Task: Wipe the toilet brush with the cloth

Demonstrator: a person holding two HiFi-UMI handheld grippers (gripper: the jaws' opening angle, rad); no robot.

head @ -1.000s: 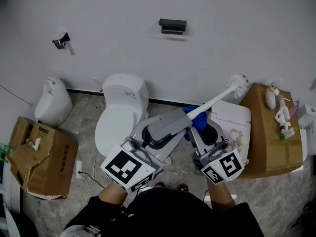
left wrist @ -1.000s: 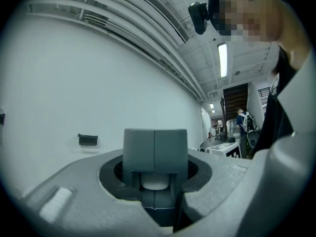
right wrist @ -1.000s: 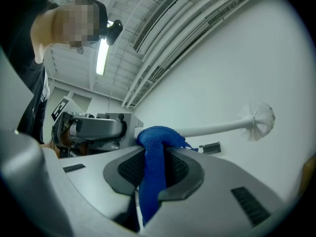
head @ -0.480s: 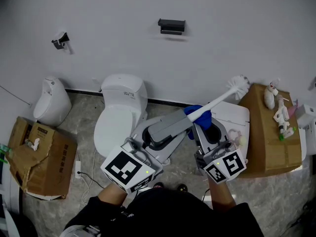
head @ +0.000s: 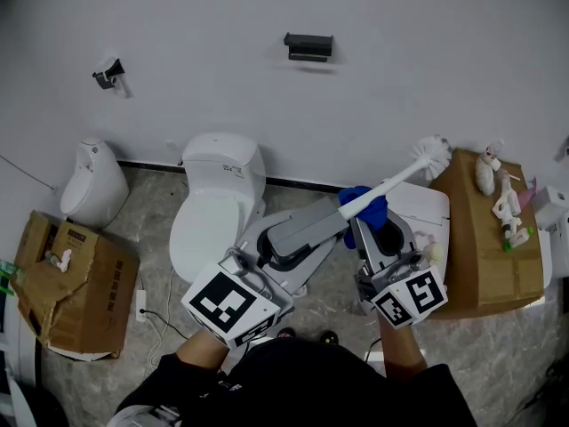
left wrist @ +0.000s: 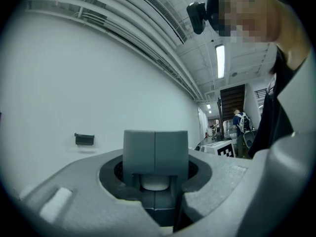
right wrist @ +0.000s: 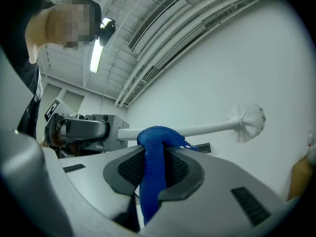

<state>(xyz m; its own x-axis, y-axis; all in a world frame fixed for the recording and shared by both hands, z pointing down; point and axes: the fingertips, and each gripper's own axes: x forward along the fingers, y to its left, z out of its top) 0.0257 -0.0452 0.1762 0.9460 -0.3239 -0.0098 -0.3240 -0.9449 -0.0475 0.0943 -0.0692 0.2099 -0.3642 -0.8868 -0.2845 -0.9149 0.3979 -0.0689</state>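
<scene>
The left hand-held gripper (head: pixel 334 213) clamps the toilet brush (head: pixel 396 182) by its handle; the right hand-held gripper (head: pixel 367 221) pinches the cloth (head: pixel 364 203) around that handle, with the bristles (head: pixel 430 154) farther along.

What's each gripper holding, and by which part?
Left gripper: toilet brush, by its handle end. Right gripper: blue cloth, by its middle, top over the handle.

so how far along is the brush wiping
Set-up looks done: the left gripper is clamped on the white long-handled toilet brush, held out in the air. In hand: the right gripper pinches the blue woven cloth, draped over the handle close to the left gripper. Left, seemingly: the bare shaft out to the bristle head.
</scene>
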